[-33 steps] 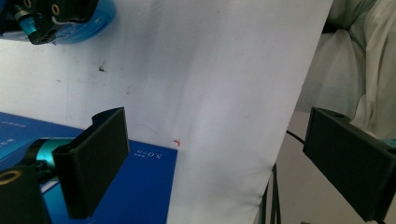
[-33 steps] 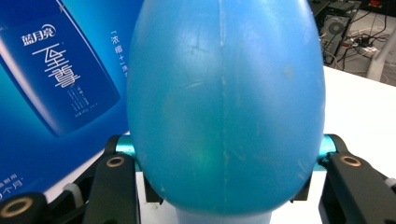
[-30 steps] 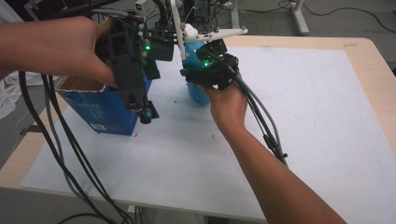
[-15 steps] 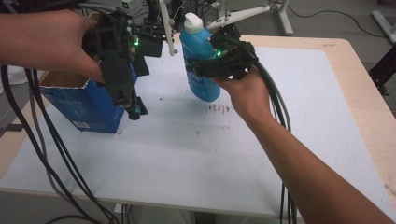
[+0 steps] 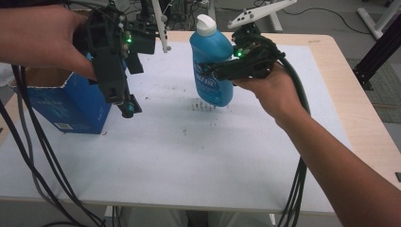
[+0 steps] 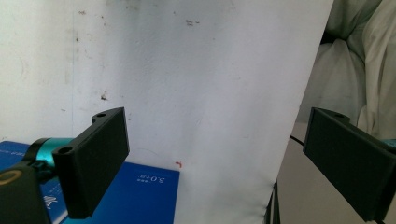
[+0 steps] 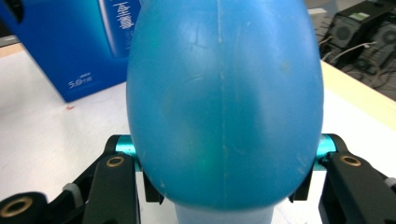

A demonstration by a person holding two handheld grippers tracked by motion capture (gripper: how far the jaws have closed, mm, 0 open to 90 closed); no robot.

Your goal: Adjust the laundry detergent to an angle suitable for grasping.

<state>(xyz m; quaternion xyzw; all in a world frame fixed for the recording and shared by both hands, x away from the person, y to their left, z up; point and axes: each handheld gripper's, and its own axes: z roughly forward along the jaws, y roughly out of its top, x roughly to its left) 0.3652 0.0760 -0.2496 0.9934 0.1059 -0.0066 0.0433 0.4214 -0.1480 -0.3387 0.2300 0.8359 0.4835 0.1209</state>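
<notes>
Nearest in the high view, the person's right forearm (image 5: 340, 175) reaches in from the lower right, with black cables (image 5: 297, 189) hanging beside it over the table's (image 5: 359, 123) near edge. A white sheet (image 5: 189, 161) covers most of the wooden top and carries small dark marks near its middle.

Farther in, the right hand (image 5: 272, 92) holds the right tongs (image 5: 215, 71), which pinch a blue bottle (image 5: 211, 66) with a white cap (image 5: 206, 24) around its middle. The bottle is tilted, and whether its base touches the sheet cannot be told. In the right gripper view the two black jaws press against either side of the bottle's rounded blue body (image 7: 224, 102).

On the left, the left hand (image 5: 45, 40) holds the left tongs (image 5: 127, 106) pointing down just beside an open blue box (image 5: 66, 106) that stands on the sheet. In the left gripper view its jaws are spread wide with nothing between them, above the sheet (image 6: 196, 79) and a corner of the box (image 6: 140, 191)

Beyond the table's far edge lie a floor and tangled equipment (image 5: 179, 9)
</notes>
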